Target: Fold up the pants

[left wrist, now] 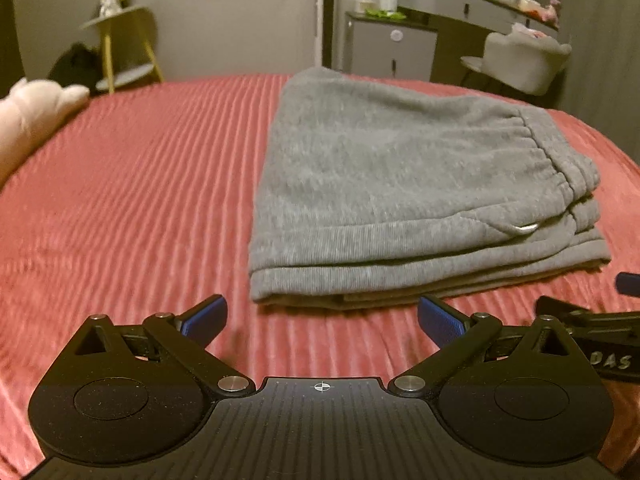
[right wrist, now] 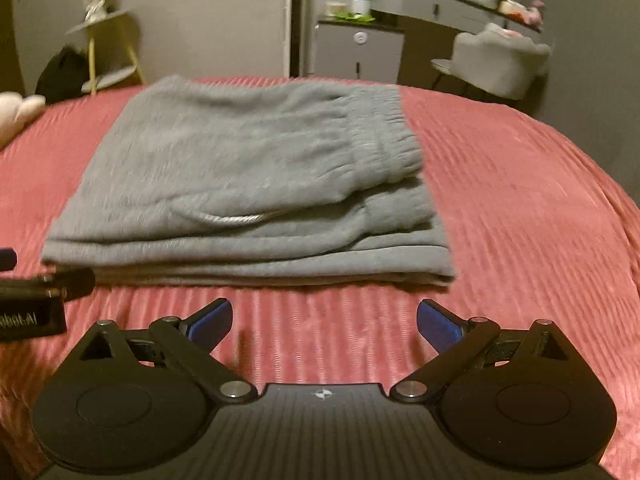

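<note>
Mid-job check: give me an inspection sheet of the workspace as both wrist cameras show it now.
Surface: red ribbed bedspread.
Job's things: grey pants folded into a flat stack, drawstring loop showing.
Clutter: pale plush toy at the bed's edge.
Grippers: left gripper open, holding nothing; right gripper open, holding nothing; both short of the pants.
Cables: nothing seen.
Surroundings: grey chair, dresser, yellow-legged side table.

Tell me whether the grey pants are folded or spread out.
Folded: the grey pants lie in stacked layers on the red bedspread, waistband on top.
</note>
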